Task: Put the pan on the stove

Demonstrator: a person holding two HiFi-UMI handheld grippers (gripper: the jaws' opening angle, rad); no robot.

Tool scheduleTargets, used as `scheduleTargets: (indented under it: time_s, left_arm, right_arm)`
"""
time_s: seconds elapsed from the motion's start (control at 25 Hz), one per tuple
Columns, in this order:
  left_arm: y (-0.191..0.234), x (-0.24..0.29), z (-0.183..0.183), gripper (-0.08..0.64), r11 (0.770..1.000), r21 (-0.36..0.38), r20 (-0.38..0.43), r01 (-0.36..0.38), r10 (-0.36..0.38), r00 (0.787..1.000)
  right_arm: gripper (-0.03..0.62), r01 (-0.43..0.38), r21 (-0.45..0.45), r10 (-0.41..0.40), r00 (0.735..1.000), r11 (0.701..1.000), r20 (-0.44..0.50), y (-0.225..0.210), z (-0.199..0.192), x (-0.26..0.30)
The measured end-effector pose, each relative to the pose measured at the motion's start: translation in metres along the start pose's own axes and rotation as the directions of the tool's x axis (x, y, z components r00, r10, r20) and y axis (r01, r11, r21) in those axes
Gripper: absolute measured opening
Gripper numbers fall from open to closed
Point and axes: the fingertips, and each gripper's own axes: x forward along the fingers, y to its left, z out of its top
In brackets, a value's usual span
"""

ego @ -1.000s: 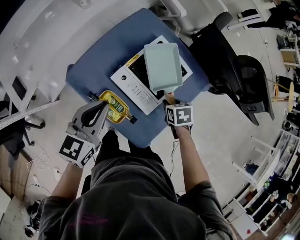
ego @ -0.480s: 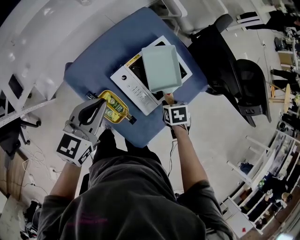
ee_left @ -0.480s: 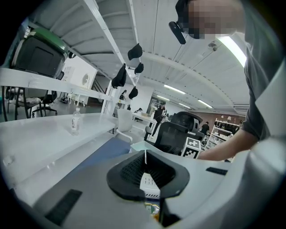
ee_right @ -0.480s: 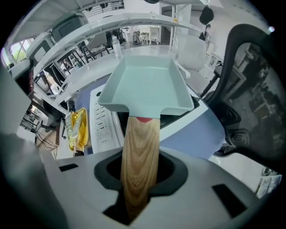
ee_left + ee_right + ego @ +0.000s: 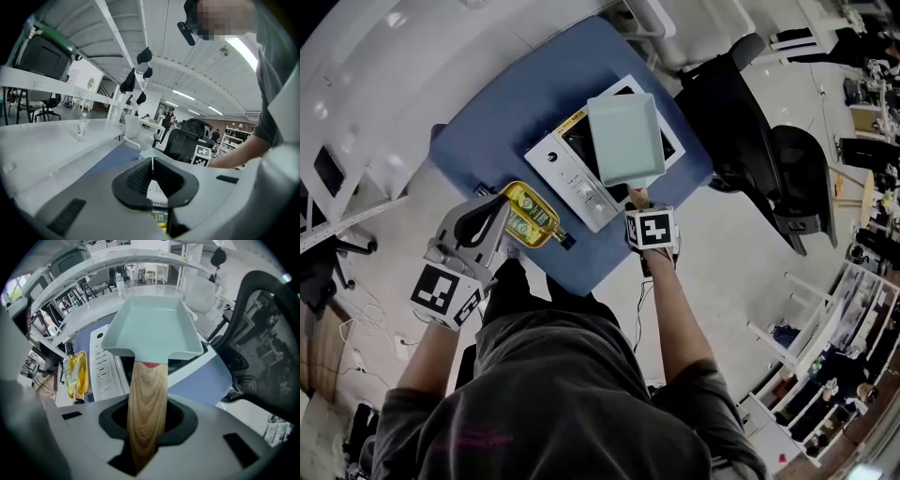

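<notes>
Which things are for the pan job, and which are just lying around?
For the job:
mint-green pan, its wooden handle held in the right gripper
white stove beneath it

Just lying about:
yellow oil bottle on the blue table
black office chair
water bottle on the white table

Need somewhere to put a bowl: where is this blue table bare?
Bare: the blue table's far-left stretch, beyond the stove and the oil bottle. Crowded: the near edge, where the bottle, the pan's handle and the right tool sit close.
</notes>
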Motion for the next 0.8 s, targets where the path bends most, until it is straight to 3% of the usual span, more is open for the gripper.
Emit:
scheduleTargets:
  time_s: [0.4,0.8]
  left_arm:
    - [0.0,-0.008,0.006,0.011,1.0,0.023,-0.001,0.006,-0.006,1.0]
    - [-0.026,-0.011,0.021,0.011,0.995,0.09,-0.008,0.038,-0.037,0.999]
  right_arm:
    - [0.099,0.003,0.011,-0.003,1.0,1.0,0.016,0.001,0.002,0.0]
    - [0.214,-0.062,0.034,0.058,0.992,0.998,0.111,0.009,0.001,-0.014]
